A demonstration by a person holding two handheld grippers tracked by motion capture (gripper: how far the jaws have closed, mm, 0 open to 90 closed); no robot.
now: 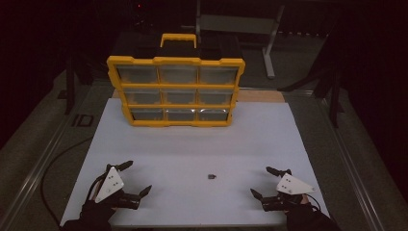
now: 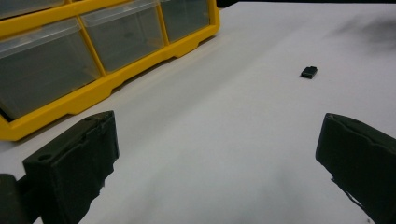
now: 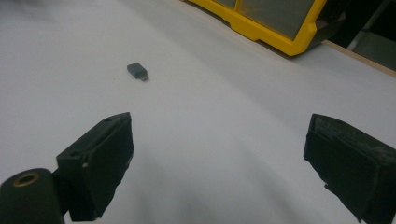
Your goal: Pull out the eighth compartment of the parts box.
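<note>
The left claw [image 1: 129, 179] rests low at the near left of the white desk [image 1: 192, 144], its two black jaws spread wide with nothing between them; in the left gripper view the jaws stand far apart at either side over bare desk surface. The right claw [image 1: 269, 182] sits at the near right of the desk, likewise spread wide and holding nothing, its jaws framing bare white surface in the right gripper view. Between the two claws, a little farther from the person than both, lies a small dark adapter [image 1: 211, 176] flat on the desk, apart from either claw; the right gripper view shows it as a short grey block with a metal plug end [image 3: 137, 71], and the left gripper view shows it ahead and to the right [image 2: 308, 72]. Nothing lies between either claw and this small thing. Well beyond it, at the far middle of the desk, stands a yellow organizer case [image 1: 175, 91] with three rows of three clear drawers and a yellow carry handle on top; its lower drawers show at the upper left of the left gripper view [image 2: 93, 46]. A cable [image 1: 53, 163] trails along the floor left of the desk.
</note>
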